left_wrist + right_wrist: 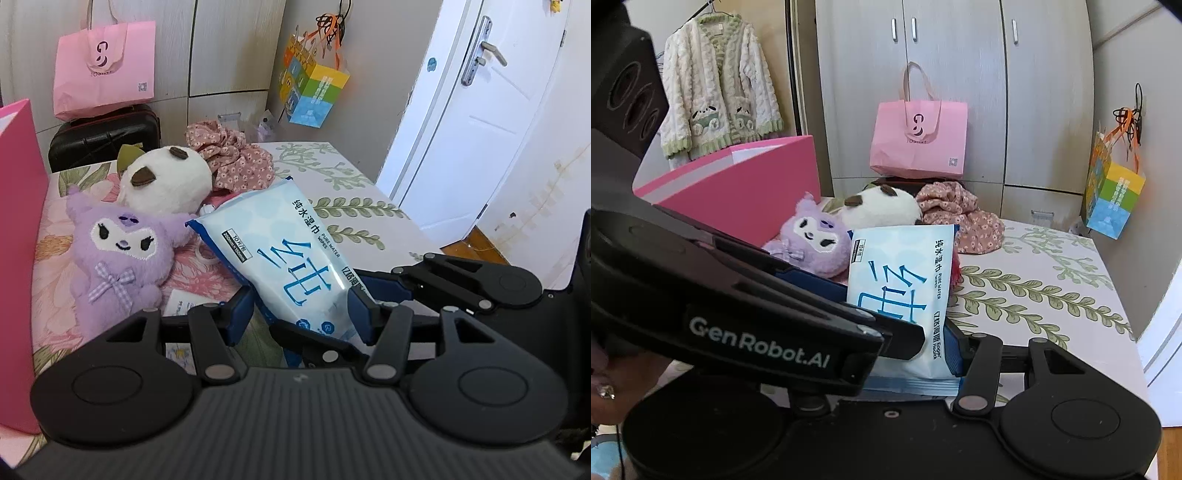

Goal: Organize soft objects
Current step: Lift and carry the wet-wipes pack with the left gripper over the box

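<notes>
Wipes pack (291,258), pale blue with large blue characters, is sitting raised above the floral bed (369,206), its lower end caught between both tools. In the left wrist view the left gripper (301,314) is showing its blue fingers (242,314) pressing in on either side of the pack's lower part, so they are clamped on it. The right gripper (376,291) is reaching in from the right in that same view, its blue finger lying against the pack's right edge. In the right wrist view the right gripper (942,347) is squeezing the pack (905,277) at its bottom, though the left tool's black body is crossing in front and hiding one of its fingers.

Behind the pack, a purple plush (118,258) with a checked bow is lying on the bed just to its left, touching a white plush (166,181) with brown ear patches. A pink floral cloth (236,158) is bunched up beside the white plush. A pink box (746,192) is standing at the left edge of the bed, near the purple plush (816,240). Farther back, a pink paper bag (919,136) is resting on a dark case against the wardrobe, and a colourful bag (1112,195) is hanging on the wall to the right.
</notes>
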`<state>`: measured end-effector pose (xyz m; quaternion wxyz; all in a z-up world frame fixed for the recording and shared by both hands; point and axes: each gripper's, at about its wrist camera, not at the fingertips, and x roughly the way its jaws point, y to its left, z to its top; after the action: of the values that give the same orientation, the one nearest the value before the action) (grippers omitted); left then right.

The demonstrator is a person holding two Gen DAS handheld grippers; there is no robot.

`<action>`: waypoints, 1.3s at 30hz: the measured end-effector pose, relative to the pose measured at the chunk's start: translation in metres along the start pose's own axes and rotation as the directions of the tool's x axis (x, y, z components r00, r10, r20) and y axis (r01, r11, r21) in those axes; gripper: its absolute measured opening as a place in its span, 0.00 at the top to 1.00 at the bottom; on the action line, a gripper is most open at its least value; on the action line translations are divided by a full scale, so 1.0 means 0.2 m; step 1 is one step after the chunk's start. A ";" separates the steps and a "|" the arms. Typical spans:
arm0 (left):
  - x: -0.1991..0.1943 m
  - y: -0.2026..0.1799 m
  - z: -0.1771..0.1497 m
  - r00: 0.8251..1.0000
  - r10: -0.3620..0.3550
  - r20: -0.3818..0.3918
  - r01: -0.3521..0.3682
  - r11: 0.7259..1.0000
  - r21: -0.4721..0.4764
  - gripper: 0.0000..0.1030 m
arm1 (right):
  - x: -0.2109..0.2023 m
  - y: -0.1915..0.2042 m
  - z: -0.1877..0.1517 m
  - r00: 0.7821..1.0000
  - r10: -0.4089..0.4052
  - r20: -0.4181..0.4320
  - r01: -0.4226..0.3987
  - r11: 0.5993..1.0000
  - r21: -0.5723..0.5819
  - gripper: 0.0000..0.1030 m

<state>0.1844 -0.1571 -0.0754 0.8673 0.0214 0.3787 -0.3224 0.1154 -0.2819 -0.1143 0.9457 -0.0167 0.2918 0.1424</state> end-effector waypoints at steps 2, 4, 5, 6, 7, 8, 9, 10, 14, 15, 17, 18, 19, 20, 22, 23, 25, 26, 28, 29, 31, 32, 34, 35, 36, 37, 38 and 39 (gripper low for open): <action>-0.04 -0.01 -0.01 1.000 -0.003 0.000 0.003 1.000 -0.004 0.47 | -0.03 0.02 0.01 1.000 -0.001 -0.002 0.001 1.000 0.001 0.44; -0.08 -0.02 -0.02 1.000 -0.003 0.004 0.003 1.000 0.000 0.47 | -0.06 0.04 0.01 1.000 -0.001 -0.001 0.001 1.000 -0.005 0.44; -0.09 -0.03 -0.03 1.000 -0.001 0.007 0.001 1.000 0.003 0.47 | -0.08 0.05 0.01 1.000 0.001 0.004 -0.001 1.000 -0.014 0.43; -0.11 -0.03 -0.04 1.000 0.003 0.010 -0.003 1.000 0.004 0.47 | -0.10 0.07 0.00 1.000 0.002 0.011 -0.001 1.000 -0.026 0.43; -0.13 -0.04 -0.05 1.000 0.007 0.009 -0.007 1.000 0.000 0.47 | -0.11 0.08 0.00 1.000 0.004 0.014 -0.003 0.999 -0.035 0.43; -0.15 -0.04 -0.06 1.000 0.010 0.008 -0.010 1.000 -0.006 0.47 | -0.13 0.09 0.00 1.000 0.009 0.013 -0.009 0.999 -0.039 0.43; -0.17 -0.04 -0.07 1.000 0.011 0.008 -0.011 1.000 -0.011 0.47 | -0.14 0.10 0.00 1.000 0.015 0.010 -0.015 0.999 -0.039 0.43; -0.19 -0.04 -0.09 1.000 0.010 0.008 -0.010 1.000 -0.016 0.47 | -0.15 0.11 0.00 1.000 0.019 0.009 -0.018 0.999 -0.039 0.43; -0.27 -0.05 -0.13 1.000 -0.002 0.000 0.002 0.999 -0.032 0.46 | -0.22 0.18 -0.01 1.000 0.024 -0.005 -0.024 0.998 -0.052 0.43; -0.29 -0.05 -0.15 1.000 -0.007 0.001 0.007 0.999 -0.035 0.46 | -0.24 0.20 -0.01 1.000 0.023 -0.011 -0.024 0.998 -0.063 0.43; -0.33 -0.05 -0.17 1.000 -0.018 0.005 0.019 0.998 -0.055 0.46 | -0.27 0.25 -0.01 1.000 0.017 -0.024 -0.019 0.996 -0.089 0.43; -0.35 -0.04 -0.18 1.000 -0.019 0.006 0.020 0.998 -0.068 0.46 | -0.29 0.26 -0.01 0.999 0.020 -0.030 -0.023 0.996 -0.087 0.43; -0.37 -0.04 -0.19 1.000 -0.019 -0.001 0.019 0.997 -0.079 0.46 | -0.30 0.26 0.00 0.999 0.030 -0.037 -0.033 0.997 -0.074 0.43; -0.39 -0.03 -0.20 1.000 -0.021 -0.013 0.020 0.996 -0.090 0.45 | -0.31 0.27 0.00 0.998 0.042 -0.049 -0.045 0.997 -0.064 0.43; -0.42 -0.01 -0.21 0.999 -0.031 -0.032 0.028 0.993 -0.117 0.45 | -0.32 0.30 0.01 0.996 0.056 -0.073 -0.061 0.996 -0.066 0.43; -0.44 0.00 -0.22 0.998 -0.037 -0.045 0.031 0.991 -0.132 0.45 | -0.33 0.32 0.01 0.994 0.065 -0.089 -0.071 0.995 -0.066 0.43; -0.48 0.03 -0.23 0.997 -0.046 -0.070 0.034 0.987 -0.154 0.45 | -0.34 0.36 0.02 0.990 0.083 -0.115 -0.091 0.993 -0.069 0.43; -0.50 0.03 -0.24 0.996 -0.046 -0.078 0.033 0.986 -0.161 0.45 | -0.35 0.38 0.02 0.987 0.094 -0.127 -0.104 0.992 -0.073 0.43; -0.55 0.05 -0.26 0.995 -0.045 -0.094 0.027 0.984 -0.178 0.45 | -0.37 0.43 0.03 0.984 0.110 -0.142 -0.123 0.989 -0.083 0.43; -0.58 0.06 -0.27 0.994 -0.042 -0.103 0.022 0.982 -0.185 0.45 | -0.38 0.45 0.03 0.982 0.118 -0.150 -0.133 0.987 -0.089 0.43; -0.63 0.08 -0.29 0.992 -0.033 -0.122 0.008 0.980 -0.197 0.45 | -0.39 0.51 0.04 0.976 0.139 -0.170 -0.158 0.982 -0.106 0.43; -0.66 0.10 -0.30 0.991 -0.032 -0.132 0.005 0.979 -0.205 0.45 | -0.40 0.54 0.04 0.972 0.149 -0.179 -0.171 0.979 -0.113 0.43; -0.71 0.12 -0.33 0.990 -0.027 -0.141 -0.004 0.976 -0.220 0.45 | -0.42 0.59 0.06 0.967 0.165 -0.195 -0.193 0.972 -0.135 0.43; -0.75 0.14 -0.34 0.990 -0.023 -0.141 -0.011 0.973 -0.231 0.45 | -0.43 0.63 0.06 0.963 0.178 -0.202 -0.209 0.967 -0.144 0.43; -0.78 0.16 -0.35 0.990 -0.016 -0.140 -0.019 0.970 -0.244 0.45 | -0.43 0.66 0.08 0.959 0.190 -0.208 -0.224 0.963 -0.151 0.43; -0.81 0.17 -0.36 0.990 -0.010 -0.139 -0.026 0.967 -0.255 0.44 | -0.44 0.69 0.09 0.956 0.201 -0.213 -0.237 0.958 -0.159 0.43; -0.84 0.19 -0.36 0.991 0.002 -0.137 -0.039 0.964 -0.264 0.44 | -0.44 0.72 0.10 0.952 0.214 -0.216 -0.252 0.954 -0.164 0.43; -0.87 0.20 -0.37 0.991 0.011 -0.135 -0.048 0.961 -0.271 0.44 | -0.45 0.75 0.12 0.948 0.229 -0.219 -0.268 0.948 -0.170 0.43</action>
<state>0.0720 -0.0095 -0.0188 0.8396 -0.0715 0.4760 -0.2519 0.0157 -0.1590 -0.0374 0.8801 -0.0876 0.3680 0.2868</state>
